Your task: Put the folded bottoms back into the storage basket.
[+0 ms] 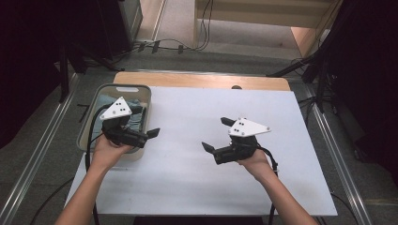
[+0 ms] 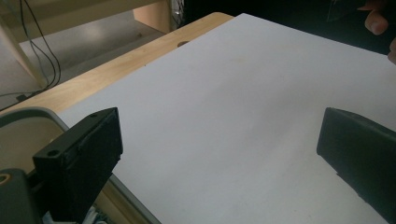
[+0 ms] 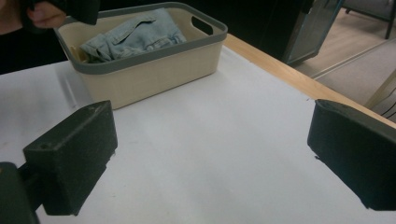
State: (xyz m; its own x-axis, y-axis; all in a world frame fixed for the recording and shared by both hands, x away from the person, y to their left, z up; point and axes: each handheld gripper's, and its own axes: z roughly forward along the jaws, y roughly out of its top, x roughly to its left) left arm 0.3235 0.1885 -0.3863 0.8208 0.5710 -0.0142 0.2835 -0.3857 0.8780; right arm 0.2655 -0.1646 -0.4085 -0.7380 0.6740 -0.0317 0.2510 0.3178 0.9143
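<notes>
A beige basket with a grey rim (image 1: 92, 123) stands at the table's left edge and holds folded blue denim cloth (image 1: 136, 117). My left gripper (image 1: 148, 121) hovers over the basket's right side, open and empty, its jaws pointing right across the white sheet (image 2: 233, 93). My right gripper (image 1: 217, 134) is held above the middle of the sheet, open and empty, facing left. In the right gripper view the basket (image 3: 154, 70) and denim (image 3: 135, 35) lie beyond my right gripper (image 3: 212, 154). The basket's rim (image 2: 28, 116) shows beside my left gripper (image 2: 219, 154).
A white sheet (image 1: 187, 178) covers most of the wooden table (image 1: 197, 80). Metal rails (image 1: 42, 145) run along both sides. Black stands (image 1: 319, 70) and cables (image 1: 173, 44) sit on the floor behind the table.
</notes>
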